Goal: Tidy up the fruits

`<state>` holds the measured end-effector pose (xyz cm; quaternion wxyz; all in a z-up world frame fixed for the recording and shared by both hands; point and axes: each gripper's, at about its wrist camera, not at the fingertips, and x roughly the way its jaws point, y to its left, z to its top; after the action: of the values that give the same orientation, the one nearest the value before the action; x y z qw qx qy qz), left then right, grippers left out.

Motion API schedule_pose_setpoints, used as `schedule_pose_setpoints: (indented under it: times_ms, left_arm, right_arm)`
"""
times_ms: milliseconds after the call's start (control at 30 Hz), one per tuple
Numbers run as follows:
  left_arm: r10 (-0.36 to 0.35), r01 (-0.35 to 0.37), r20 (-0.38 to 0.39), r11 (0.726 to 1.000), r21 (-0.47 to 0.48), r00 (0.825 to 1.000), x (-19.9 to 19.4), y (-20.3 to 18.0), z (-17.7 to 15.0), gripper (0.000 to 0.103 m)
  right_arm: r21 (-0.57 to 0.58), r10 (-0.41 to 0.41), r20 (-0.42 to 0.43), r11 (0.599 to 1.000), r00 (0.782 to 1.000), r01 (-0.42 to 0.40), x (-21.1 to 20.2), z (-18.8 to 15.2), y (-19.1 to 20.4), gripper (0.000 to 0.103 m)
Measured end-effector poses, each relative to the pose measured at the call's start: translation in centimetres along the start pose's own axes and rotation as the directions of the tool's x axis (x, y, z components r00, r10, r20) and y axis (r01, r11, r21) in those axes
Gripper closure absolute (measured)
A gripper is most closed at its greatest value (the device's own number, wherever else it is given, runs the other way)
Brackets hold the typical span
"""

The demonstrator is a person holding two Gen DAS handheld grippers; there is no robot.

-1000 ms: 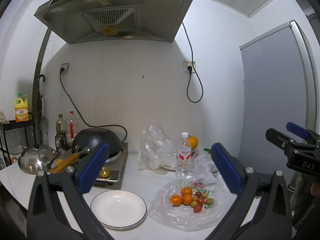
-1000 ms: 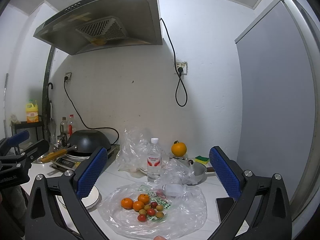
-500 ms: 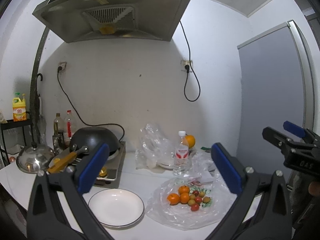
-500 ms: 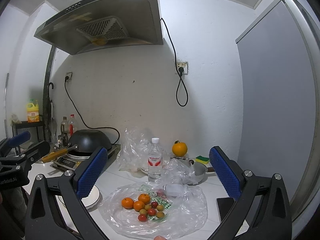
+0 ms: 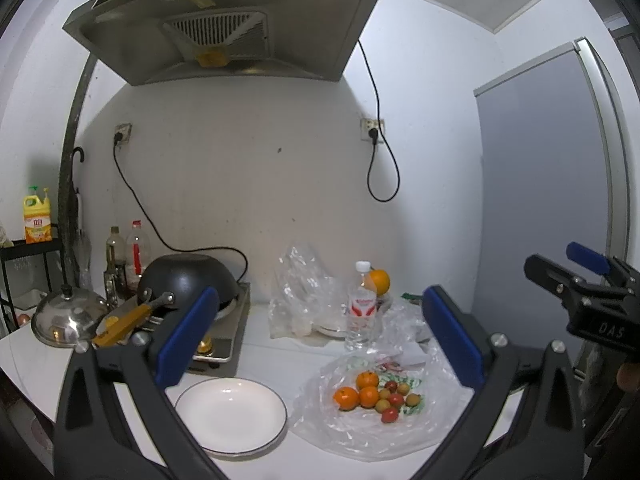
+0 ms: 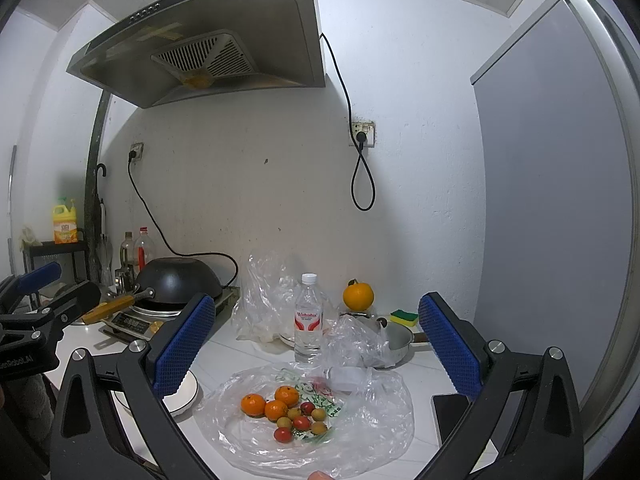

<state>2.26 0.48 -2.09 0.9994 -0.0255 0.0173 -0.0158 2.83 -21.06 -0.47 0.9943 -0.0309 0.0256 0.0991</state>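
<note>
The range hood (image 5: 224,28) juts from the wall above me, and a grey refrigerator (image 6: 552,184) stands at the right. Below, the white worktop (image 6: 240,354) carries everything. At its left a black wok (image 5: 188,276) lies upside down on the cooktop, with a steel lid (image 5: 66,320) beside it. In front of the cooktop sits a white plate (image 5: 231,414), nothing on it. Just right of the plate a clear plastic bag (image 6: 360,436) is spread flat, and on it lies the fruit: three small mandarins (image 6: 270,402) bunched together, with little red and yellowish fruits (image 6: 300,422) touching them on the right. Behind the bag a water bottle (image 6: 308,320) stands upright, and a large orange (image 6: 358,296) sits farther back, above a small steel saucepan (image 6: 394,342).

My left jaws (image 5: 320,340) hang wide apart above the worktop, holding nothing, with plate and fruit showing between them. My right jaws (image 6: 316,346) are equally wide and hold nothing, with the fruit pile low between them, well apart from both pads.
</note>
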Motion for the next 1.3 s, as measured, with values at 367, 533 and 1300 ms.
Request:
schedule_pose_setpoints:
  times_ms: [367,533,1300]
  left_arm:
    - [0.003,-0.003,-0.017,1.000,0.017,1.000,1.3,-0.5,-0.3,0.000]
    - [-0.001,0.004,-0.072,0.999,0.045,0.997,3.5,-1.3,-1.4,0.000]
    - [-0.079,0.143,-0.398,0.981,0.134,0.914,15.4,-9.0,-11.2,0.001]
  right_arm:
    - [0.000,-0.003,-0.016,1.000,1.000,0.003,1.2,-0.3,-0.6,0.000]
    - [0.002,-0.026,-0.041,1.000,0.999,0.026,2.8,-1.5,-2.5,0.000]
    - [0.016,0.023,-0.270,1.000,0.963,-0.020,11.6,-10.4,-8.4,0.012]
